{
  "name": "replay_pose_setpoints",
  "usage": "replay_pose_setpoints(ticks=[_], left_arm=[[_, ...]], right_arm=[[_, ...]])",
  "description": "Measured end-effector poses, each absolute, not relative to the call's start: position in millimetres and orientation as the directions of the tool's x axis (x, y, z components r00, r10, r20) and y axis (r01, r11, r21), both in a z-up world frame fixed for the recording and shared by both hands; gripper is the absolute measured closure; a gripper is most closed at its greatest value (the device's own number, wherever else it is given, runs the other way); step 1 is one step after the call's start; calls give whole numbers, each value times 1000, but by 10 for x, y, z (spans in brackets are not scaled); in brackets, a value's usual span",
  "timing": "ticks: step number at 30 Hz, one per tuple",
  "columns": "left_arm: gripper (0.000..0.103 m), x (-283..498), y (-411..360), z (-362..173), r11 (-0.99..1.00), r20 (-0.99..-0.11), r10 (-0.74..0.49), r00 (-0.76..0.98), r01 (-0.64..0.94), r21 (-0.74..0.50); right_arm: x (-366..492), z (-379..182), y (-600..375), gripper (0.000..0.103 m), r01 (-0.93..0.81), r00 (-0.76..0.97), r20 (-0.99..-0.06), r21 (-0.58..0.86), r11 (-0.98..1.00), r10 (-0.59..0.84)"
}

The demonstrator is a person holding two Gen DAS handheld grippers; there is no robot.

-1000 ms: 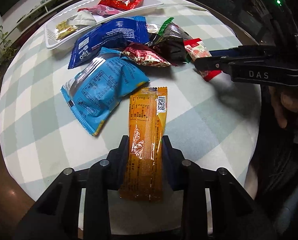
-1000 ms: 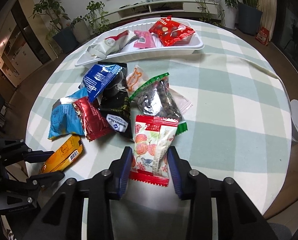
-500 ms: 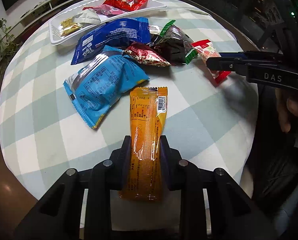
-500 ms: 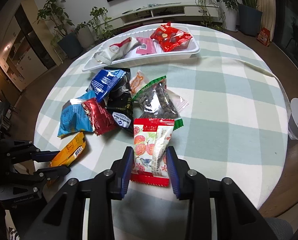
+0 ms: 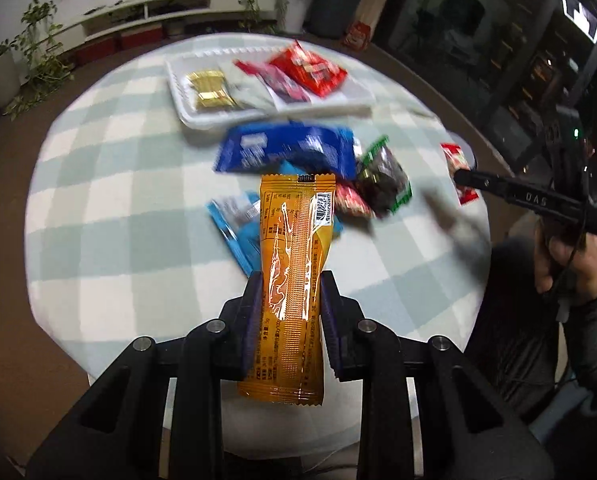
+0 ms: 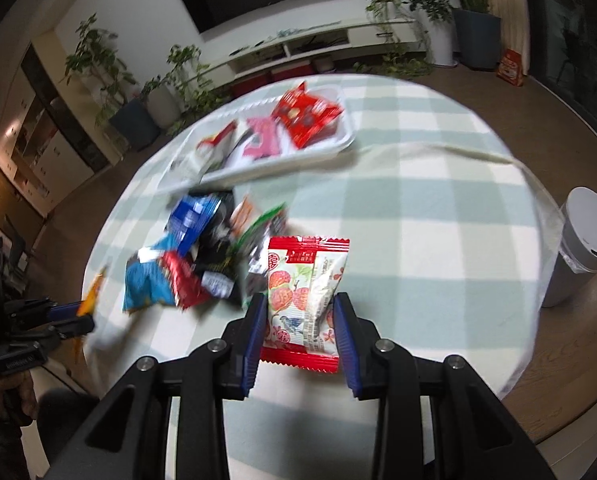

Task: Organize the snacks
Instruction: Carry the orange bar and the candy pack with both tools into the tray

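- Fingers of the left gripper (image 5: pixel 291 312), black with ribbed blue pads, are pinching a long, flat orange sachet (image 5: pixel 294 276) of glossy crinkled foil at its middle, holding it above the table.
- Fingers of the right gripper (image 6: pixel 300 334) are clamping a plump, pillow-shaped red-and-white candy packet (image 6: pixel 304 300) with serrated end seals.
- Loose foil packets, among them a dark blue packet (image 5: pixel 282 152), are lying heaped on the round checked tablecloth (image 5: pixel 110 216).
- Beyond them, a white rectangular tray (image 5: pixel 178 108) is carrying a gold bar and a red pouch (image 5: pixel 308 70).
- Compared with a second ago, both packets are hanging clear of the cloth instead of resting on it, and the views are blurring.
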State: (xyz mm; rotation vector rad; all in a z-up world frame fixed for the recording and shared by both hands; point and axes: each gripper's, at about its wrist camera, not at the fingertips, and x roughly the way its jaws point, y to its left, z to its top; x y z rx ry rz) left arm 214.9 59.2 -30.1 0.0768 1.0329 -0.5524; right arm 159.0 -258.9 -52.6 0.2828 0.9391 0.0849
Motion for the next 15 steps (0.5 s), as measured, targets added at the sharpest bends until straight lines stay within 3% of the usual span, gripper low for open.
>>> replay_pose_setpoints(ticks=[15], left_arm=[[78, 3741, 796, 728, 903, -708, -414, 573, 354, -242]], right_arm=[[2793, 698, -2773, 67, -25, 751, -636, 242, 970, 179]])
